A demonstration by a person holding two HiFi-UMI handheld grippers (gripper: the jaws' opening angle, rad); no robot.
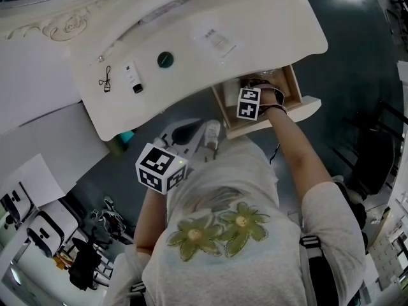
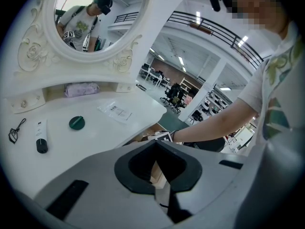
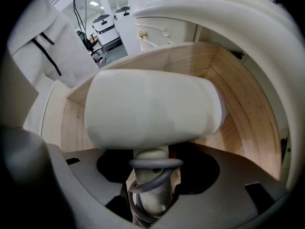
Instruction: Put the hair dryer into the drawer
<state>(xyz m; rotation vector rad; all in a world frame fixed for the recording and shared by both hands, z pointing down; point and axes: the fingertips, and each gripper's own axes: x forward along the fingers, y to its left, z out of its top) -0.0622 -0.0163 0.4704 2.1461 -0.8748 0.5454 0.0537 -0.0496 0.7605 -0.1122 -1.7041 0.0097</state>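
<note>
The white hair dryer (image 3: 152, 109) lies with its body inside the open wooden drawer (image 3: 248, 109). Its handle, wrapped in grey cord, sits between the jaws of my right gripper (image 3: 150, 194), which is shut on it. In the head view the right gripper (image 1: 257, 87) reaches into the drawer (image 1: 294, 85) under the white dressing table (image 1: 274, 18); the dryer is mostly hidden there. My left gripper (image 1: 191, 134) hangs below the table's front edge, left of the drawer. Its jaws (image 2: 159, 175) are together with nothing held.
On the table top lie a green round lid (image 1: 165, 59), a small white tube with a black cap (image 1: 133, 78), an eyelash curler (image 1: 105, 79) and a flat clear packet (image 1: 218, 41). An ornate mirror (image 2: 90, 18) stands behind.
</note>
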